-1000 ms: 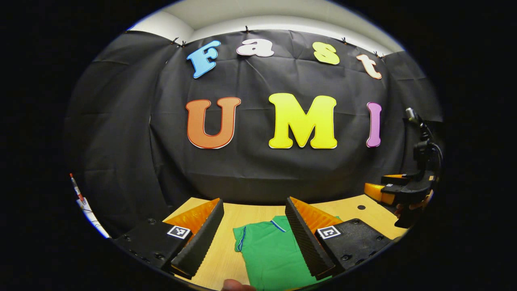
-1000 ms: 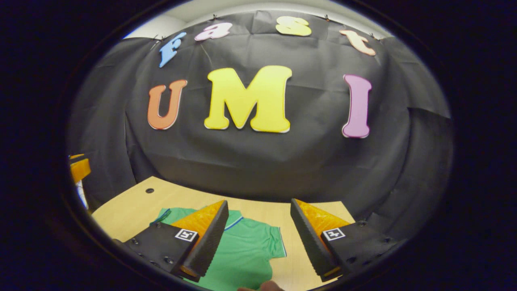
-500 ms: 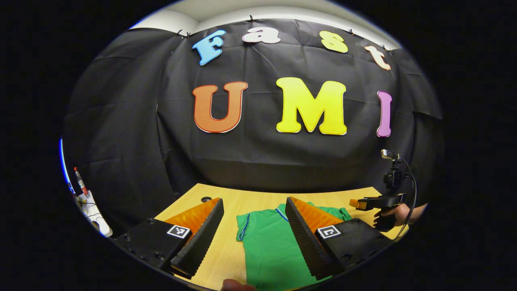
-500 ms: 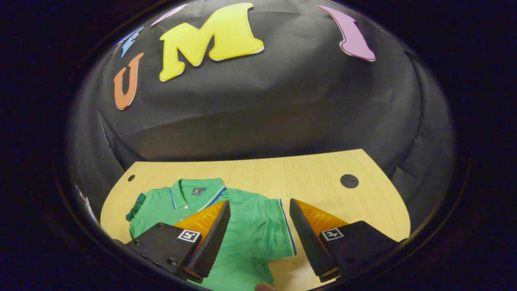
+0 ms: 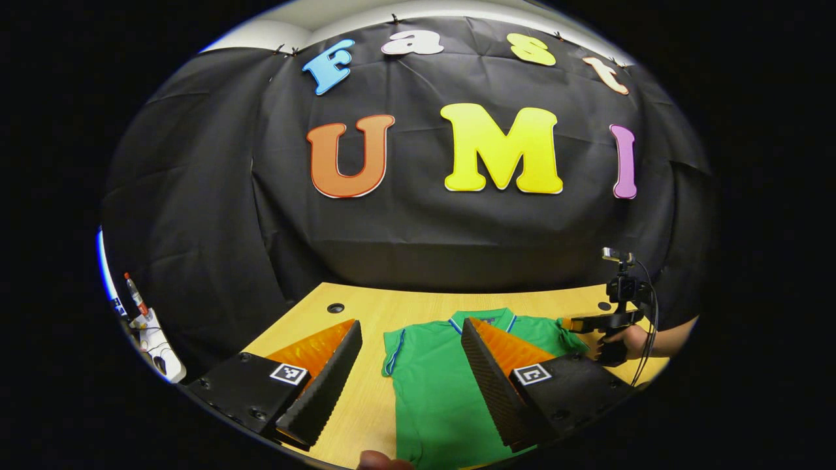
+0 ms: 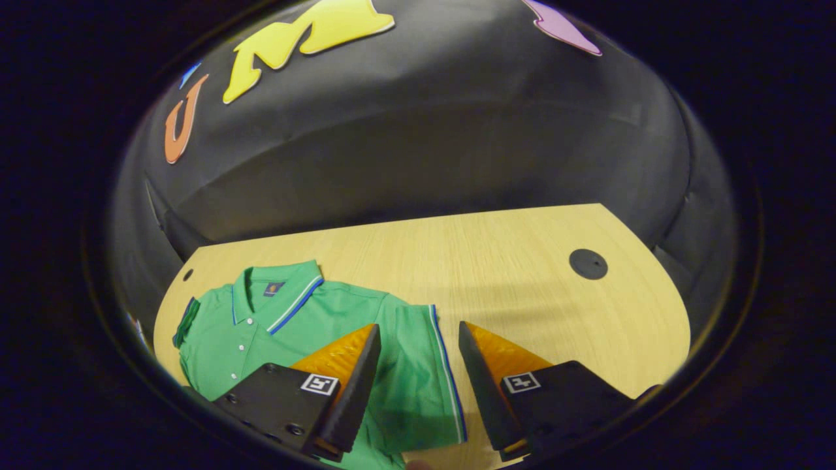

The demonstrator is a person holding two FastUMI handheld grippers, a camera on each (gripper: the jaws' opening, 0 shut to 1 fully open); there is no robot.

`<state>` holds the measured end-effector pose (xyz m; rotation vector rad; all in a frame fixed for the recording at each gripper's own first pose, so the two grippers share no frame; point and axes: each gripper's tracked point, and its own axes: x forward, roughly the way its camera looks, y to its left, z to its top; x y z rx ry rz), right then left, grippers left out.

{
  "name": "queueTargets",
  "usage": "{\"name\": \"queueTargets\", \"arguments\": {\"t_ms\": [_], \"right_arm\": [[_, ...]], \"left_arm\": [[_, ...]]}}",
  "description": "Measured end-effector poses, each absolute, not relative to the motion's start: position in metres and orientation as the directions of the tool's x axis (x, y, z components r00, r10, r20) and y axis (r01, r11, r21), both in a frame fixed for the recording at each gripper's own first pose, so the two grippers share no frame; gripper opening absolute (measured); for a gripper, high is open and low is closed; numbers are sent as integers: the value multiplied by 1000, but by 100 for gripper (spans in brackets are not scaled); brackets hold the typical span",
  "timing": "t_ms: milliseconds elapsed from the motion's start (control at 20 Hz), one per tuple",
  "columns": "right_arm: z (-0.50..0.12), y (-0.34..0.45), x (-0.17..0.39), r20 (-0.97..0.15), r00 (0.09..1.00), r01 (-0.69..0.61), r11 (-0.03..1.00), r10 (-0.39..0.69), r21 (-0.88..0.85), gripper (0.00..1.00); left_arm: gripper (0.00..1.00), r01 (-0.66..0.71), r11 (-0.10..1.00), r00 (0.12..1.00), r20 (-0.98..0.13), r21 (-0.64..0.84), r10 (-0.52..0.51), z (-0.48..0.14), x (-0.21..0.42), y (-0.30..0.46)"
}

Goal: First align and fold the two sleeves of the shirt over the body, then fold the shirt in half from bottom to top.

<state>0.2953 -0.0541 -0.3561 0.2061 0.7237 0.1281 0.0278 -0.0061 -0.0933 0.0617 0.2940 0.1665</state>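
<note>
A green polo shirt (image 6: 294, 320) with blue and white trim lies flat on the wooden table (image 6: 522, 261), collar (image 6: 274, 294) toward the wall. My right gripper (image 6: 418, 326) is open just above the shirt's right sleeve (image 6: 424, 372), and the sleeve's trimmed hem runs between its two fingers. My left gripper (image 5: 411, 324) is open and hovers over the shirt (image 5: 431, 385) near its left sleeve (image 5: 392, 349), holding nothing. In the left gripper view the right gripper (image 5: 567, 323) sits at the shirt's far shoulder, held by a hand (image 5: 630, 339).
A dark round cable hole (image 6: 588, 264) is in the table to the right of the shirt, and another hole (image 5: 336, 307) is near the far left corner. A bottle (image 5: 134, 300) and white clutter stand beyond the table's left edge.
The right gripper tipped down and moved in over the right sleeve, its fingers a little closer together. The left gripper tilted down slightly, bringing more of the shirt into view.
</note>
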Motion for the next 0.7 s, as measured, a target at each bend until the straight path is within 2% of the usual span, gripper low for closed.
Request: {"name": "queueTargets", "arguments": {"t_ms": [150, 250, 300, 400, 450, 600, 700], "right_arm": [[-372, -54, 301, -661, 729, -49, 977, 176, 207, 73], [-376, -55, 301, -664, 730, -45, 981, 162, 190, 59], [-379, -53, 301, -673, 722, -48, 982, 159, 181, 63], [-376, -53, 299, -677, 720, -55, 985, 153, 164, 55], [-376, -53, 298, -680, 718, -59, 986, 151, 157, 63], [-376, -57, 298, -682, 721, -18, 988, 121, 156, 26], [-378, -58, 299, -684, 722, -10, 989, 109, 147, 26]], "left_arm": [[98, -155, 984, 940, -293, 84, 173, -100, 30, -8], [98, -159, 984, 939, -297, 79, 176, -102, 31, -7], [98, -165, 983, 938, -297, 81, 182, -102, 31, -5], [98, -173, 981, 939, -287, 90, 192, -99, 31, 0], [98, -175, 980, 939, -285, 95, 195, -98, 31, 1], [98, -180, 979, 936, -290, 92, 200, -101, 29, 6], [99, -184, 980, 935, -295, 78, 199, -102, 27, 7]]}}
